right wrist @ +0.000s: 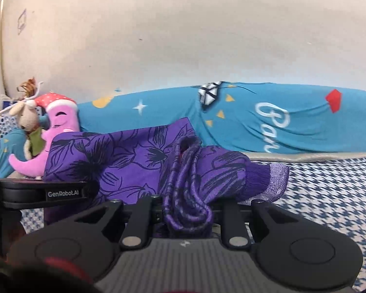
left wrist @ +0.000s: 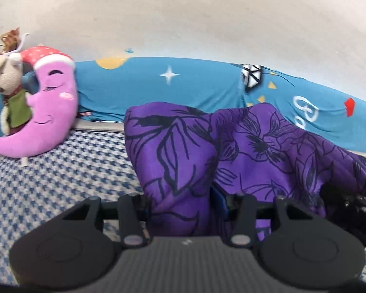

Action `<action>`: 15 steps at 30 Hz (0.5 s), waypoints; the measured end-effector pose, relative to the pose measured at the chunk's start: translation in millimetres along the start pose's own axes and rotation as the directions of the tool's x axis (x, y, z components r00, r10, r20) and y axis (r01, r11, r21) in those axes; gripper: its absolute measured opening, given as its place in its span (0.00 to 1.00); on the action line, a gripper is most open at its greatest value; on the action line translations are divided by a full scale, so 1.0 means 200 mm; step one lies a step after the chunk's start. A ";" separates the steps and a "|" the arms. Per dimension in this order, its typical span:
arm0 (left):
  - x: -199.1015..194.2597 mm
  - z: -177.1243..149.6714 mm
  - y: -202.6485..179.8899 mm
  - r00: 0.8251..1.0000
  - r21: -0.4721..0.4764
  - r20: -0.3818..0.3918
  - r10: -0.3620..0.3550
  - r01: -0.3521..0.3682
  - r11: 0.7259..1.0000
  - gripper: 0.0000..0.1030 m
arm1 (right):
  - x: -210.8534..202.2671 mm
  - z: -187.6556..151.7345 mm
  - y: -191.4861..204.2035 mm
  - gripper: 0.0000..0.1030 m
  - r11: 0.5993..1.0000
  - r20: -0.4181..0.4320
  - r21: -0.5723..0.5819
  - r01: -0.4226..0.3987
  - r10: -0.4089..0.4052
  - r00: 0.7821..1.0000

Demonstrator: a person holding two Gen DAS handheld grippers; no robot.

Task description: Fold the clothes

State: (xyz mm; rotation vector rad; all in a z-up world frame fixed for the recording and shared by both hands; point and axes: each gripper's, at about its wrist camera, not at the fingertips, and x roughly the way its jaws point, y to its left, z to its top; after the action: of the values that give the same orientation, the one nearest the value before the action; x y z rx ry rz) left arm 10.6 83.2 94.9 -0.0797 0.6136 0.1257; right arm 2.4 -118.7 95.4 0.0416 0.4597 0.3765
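Left gripper [left wrist: 183, 210] and right gripper [right wrist: 186, 213] each clamp a bunched edge of the purple garment [left wrist: 244, 146], lifted above the bed [left wrist: 61, 171]; folding appears barely begun.

Purple garment [left wrist: 231, 146], dark floral print.

A bedroom in a home

A bed [left wrist: 61, 183] with a blue-and-white houndstooth cover stands against a plain pale wall [left wrist: 183, 19]. Along its far edge lies a blue cartoon-print bolster [right wrist: 280, 122], and at the far left corner sit a pink moon plush [left wrist: 48, 102] and a small rabbit toy [left wrist: 9, 88].
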 end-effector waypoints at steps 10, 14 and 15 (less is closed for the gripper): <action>-0.03 -0.01 0.25 0.995 -0.028 0.004 0.099 -0.099 0.995 0.43 | 0.10 -0.03 0.22 0.19 0.995 -0.004 -0.004 -0.104 0.104 0.995; -0.03 0.00 0.33 0.992 -0.038 0.005 0.129 -0.129 0.991 0.43 | 0.14 -0.03 0.29 0.19 0.991 -0.008 -0.001 -0.133 0.133 0.991; -0.03 0.01 0.35 0.990 -0.041 0.006 0.138 -0.137 0.990 0.43 | 0.15 -0.03 0.30 0.19 0.990 -0.007 0.001 -0.138 0.138 0.990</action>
State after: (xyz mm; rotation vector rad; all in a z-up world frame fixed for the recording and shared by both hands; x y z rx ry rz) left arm -3.5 151.2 97.1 -0.0759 0.6075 0.2719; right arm 4.0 -51.2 85.2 0.0730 0.4650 0.5124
